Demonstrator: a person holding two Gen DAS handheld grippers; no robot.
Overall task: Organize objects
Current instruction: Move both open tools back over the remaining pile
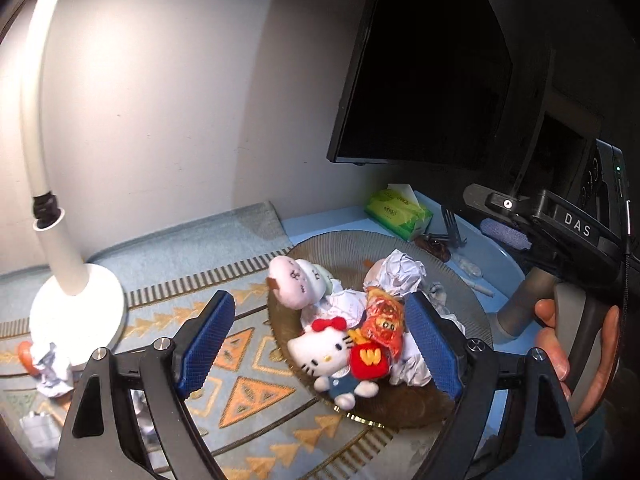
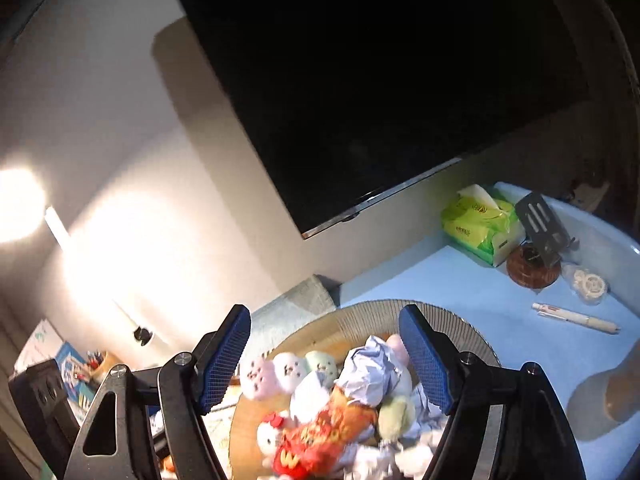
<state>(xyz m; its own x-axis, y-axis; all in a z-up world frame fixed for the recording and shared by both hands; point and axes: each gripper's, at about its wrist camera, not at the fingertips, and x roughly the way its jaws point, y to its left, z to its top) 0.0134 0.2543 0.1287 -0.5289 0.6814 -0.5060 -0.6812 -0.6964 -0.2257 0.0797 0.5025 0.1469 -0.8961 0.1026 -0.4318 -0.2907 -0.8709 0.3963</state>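
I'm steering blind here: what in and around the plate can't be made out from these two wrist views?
- Plate floor, both views: buried under toys and crumpled paper.
- Plate's near rim, right wrist view: cut off by the bottom edge.
- Hello Kitty plush, right wrist view: blurred.
- Items left of the lamp base, left wrist view: dark, hidden behind the left gripper.

Ahead of the tongs: light blue table (image 2: 460, 280), patterned mat (image 1: 248, 396) over its left part. Directly on these: ribbed brown plate (image 1: 344, 248) between the fingers; lamp base (image 1: 76, 312) far left; tissue pack (image 2: 476, 224), pen (image 2: 576, 318) ahead right.
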